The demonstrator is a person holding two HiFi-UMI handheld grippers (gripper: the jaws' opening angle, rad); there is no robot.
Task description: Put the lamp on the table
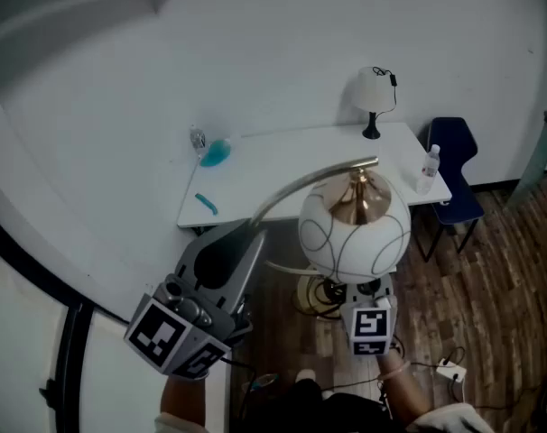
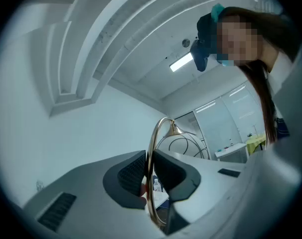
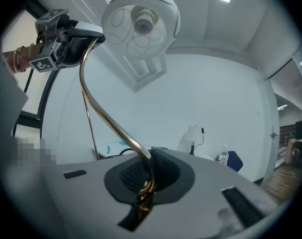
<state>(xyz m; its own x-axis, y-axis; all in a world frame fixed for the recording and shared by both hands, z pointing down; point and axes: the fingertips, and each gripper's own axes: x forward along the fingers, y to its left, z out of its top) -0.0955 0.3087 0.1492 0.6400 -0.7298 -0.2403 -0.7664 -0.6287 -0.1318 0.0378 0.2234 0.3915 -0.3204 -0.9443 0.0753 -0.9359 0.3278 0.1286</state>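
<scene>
I carry the lamp in the air with both grippers: a white globe shade (image 1: 353, 228) with dark curved lines and a brass cap, hanging from an arched brass stem (image 1: 296, 188). My left gripper (image 1: 246, 237) is shut on the stem's upper arc (image 2: 152, 183), the globe (image 2: 183, 143) just beyond its jaws. My right gripper (image 1: 368, 300) sits under the globe, shut on the lower stem (image 3: 106, 118). From the right gripper (image 3: 148, 178) the globe (image 3: 141, 26) hangs overhead, beside the left gripper (image 3: 74, 36). The white table (image 1: 292, 165) stands ahead, against the wall.
A small white-shaded lamp (image 1: 375, 97) stands at the table's far right, a clear bottle (image 1: 431, 165) at its right edge, a blue item (image 1: 216, 152) and a teal pen (image 1: 206, 204) at the left. A dark blue chair (image 1: 458, 174) stands beside it. Cables lie on the wood floor.
</scene>
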